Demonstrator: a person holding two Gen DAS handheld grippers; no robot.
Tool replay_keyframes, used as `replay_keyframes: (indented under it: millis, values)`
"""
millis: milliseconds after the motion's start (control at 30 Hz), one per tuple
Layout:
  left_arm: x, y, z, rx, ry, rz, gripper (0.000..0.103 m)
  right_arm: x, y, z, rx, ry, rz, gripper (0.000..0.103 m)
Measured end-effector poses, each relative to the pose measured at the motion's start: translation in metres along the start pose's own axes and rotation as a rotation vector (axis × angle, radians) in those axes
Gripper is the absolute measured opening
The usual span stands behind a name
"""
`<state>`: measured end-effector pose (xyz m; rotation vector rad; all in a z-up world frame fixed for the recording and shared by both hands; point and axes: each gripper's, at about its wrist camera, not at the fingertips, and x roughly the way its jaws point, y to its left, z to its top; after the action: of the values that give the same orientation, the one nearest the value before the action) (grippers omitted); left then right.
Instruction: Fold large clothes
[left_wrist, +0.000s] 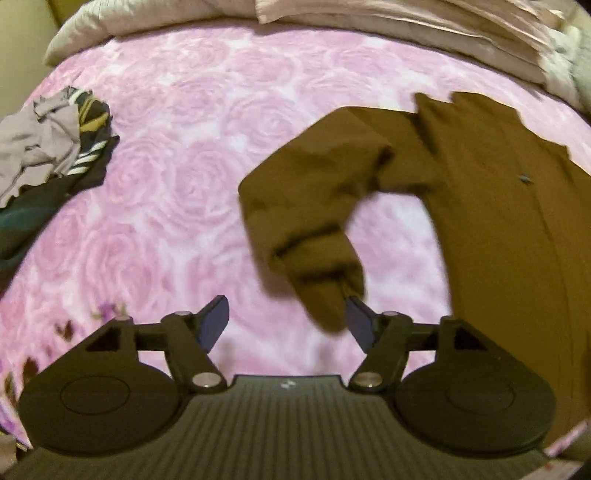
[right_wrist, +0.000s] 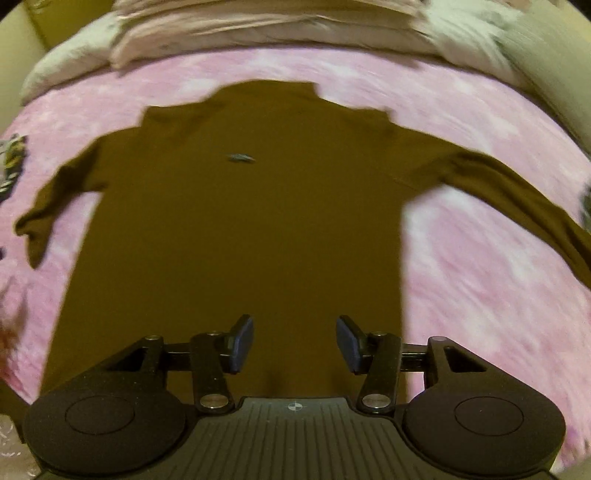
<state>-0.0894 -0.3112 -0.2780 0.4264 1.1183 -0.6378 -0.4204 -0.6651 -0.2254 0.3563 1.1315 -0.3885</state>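
A large brown long-sleeved shirt (right_wrist: 240, 221) lies flat on the pink rose-patterned bedspread (right_wrist: 480, 280), collar toward the pillows, with a small logo (right_wrist: 242, 158) on the chest. In the left wrist view the shirt's body (left_wrist: 498, 229) fills the right side. Its left sleeve (left_wrist: 306, 206) is bent back, and the cuff lies blurred just beside the right finger (left_wrist: 360, 325) of my left gripper (left_wrist: 286, 310). That gripper is open and holds nothing. My right gripper (right_wrist: 295, 328) is open over the lower middle of the shirt. The right sleeve (right_wrist: 517, 192) stretches out sideways.
A heap of other clothes (left_wrist: 48, 147), grey, dark and striped, sits at the bed's left edge. Pale pillows and a folded duvet (right_wrist: 258, 26) line the head of the bed. Bare bedspread (left_wrist: 166, 166) lies between the heap and the shirt.
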Motion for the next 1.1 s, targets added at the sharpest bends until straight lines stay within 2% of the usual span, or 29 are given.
replay_keyframes:
  millis: [67, 133, 333, 433, 467, 500, 567, 633, 700, 733, 800, 833, 867, 967, 1100]
  values:
    - [0.021, 0.007, 0.009, -0.109, 0.027, -0.041, 0.065, 0.019, 0.015, 0.011, -0.028, 0.01, 0.044, 0.05]
    - [0.035, 0.01, 0.015, -0.164, 0.032, -0.056, 0.065, 0.035, 0.028, 0.023, -0.058, 0.023, 0.081, 0.05]
    - [0.065, -0.001, 0.014, -0.103, 0.078, -0.082, 0.063, 0.067, 0.06, 0.051, -0.075, 0.022, 0.131, 0.05]
    - [0.072, -0.007, 0.012, -0.049, 0.075, -0.12, 0.034, 0.076, 0.077, 0.057, -0.067, 0.024, 0.128, 0.05]
    - [0.071, -0.008, 0.013, -0.026, 0.07, -0.148, 0.012, 0.076, 0.085, 0.059, -0.066, 0.024, 0.117, 0.05]
    - [0.067, -0.008, 0.015, -0.009, 0.07, -0.171, 0.006, 0.077, 0.092, 0.06, -0.064, 0.021, 0.103, 0.051]
    - [0.053, -0.002, 0.018, 0.047, 0.043, -0.165, 0.005, 0.074, 0.105, 0.063, -0.054, 0.008, 0.075, 0.051]
    - [0.029, 0.018, 0.023, 0.106, 0.0, -0.134, 0.004, 0.067, 0.117, 0.064, -0.031, -0.006, 0.038, 0.051]
    - [-0.003, 0.05, 0.028, 0.166, -0.064, -0.048, 0.004, 0.063, 0.131, 0.065, -0.003, -0.006, 0.02, 0.051]
    - [-0.019, 0.067, 0.031, 0.201, -0.098, 0.013, 0.004, 0.061, 0.142, 0.065, 0.008, -0.008, 0.017, 0.051]
    - [-0.041, 0.103, 0.032, 0.286, -0.166, 0.19, 0.005, 0.06, 0.161, 0.067, 0.016, -0.013, 0.012, 0.051]
    - [-0.045, 0.122, 0.031, 0.285, -0.177, 0.252, 0.006, 0.06, 0.171, 0.068, 0.021, -0.012, 0.019, 0.051]
    - [-0.046, 0.142, 0.031, 0.258, -0.165, 0.279, 0.008, 0.061, 0.181, 0.068, 0.031, -0.01, 0.025, 0.051]
    - [-0.034, 0.192, 0.022, 0.169, -0.087, 0.275, 0.014, 0.068, 0.212, 0.072, 0.056, 0.005, 0.047, 0.051]
    - [-0.026, 0.217, 0.008, 0.144, -0.056, 0.243, 0.019, 0.071, 0.248, 0.076, 0.04, -0.006, 0.06, 0.051]
